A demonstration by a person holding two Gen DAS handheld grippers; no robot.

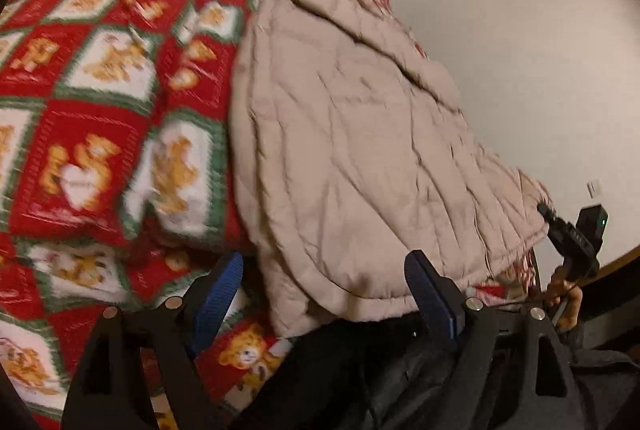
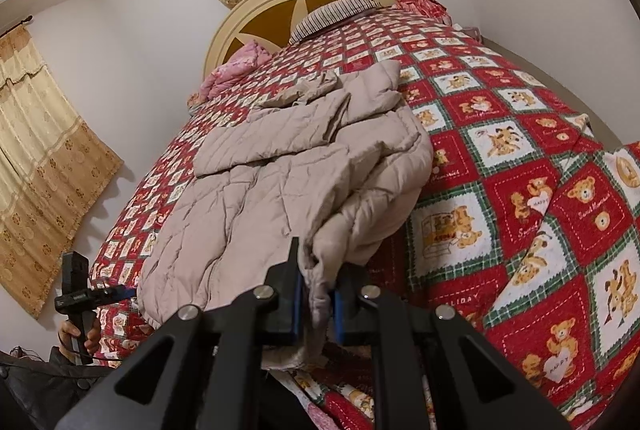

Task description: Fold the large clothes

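- Beige quilted padded coat [image 2: 280, 166] lies spread on the bed over a red, white and green patchwork quilt with teddy-bear squares [image 2: 520, 158], partly folded, one flap laid back over the body, collar end toward the headboard
- Right gripper [image 2: 316, 306], black frame with blue pads, is clamped narrow on a bunched fold of the coat's near edge; fabric fills the gap between the pads and hangs below them
- Left gripper [image 1: 324, 290] stands wide, blue pads well apart, nothing pinched; the coat's rounded hem lies in the gap between them, pads not pressing on it
- Left view is motion-blurred, so quilt detail there is soft
- In the left view the right gripper's tip [image 1: 568, 230] sits at the coat's far hem corner
- Cream round headboard with a brown star [image 2: 264, 30] at the far end, striped pillow [image 2: 336, 12] and pink bedding [image 2: 236, 64] beside it
- Yellow patterned curtains [image 2: 44, 158] on the white wall
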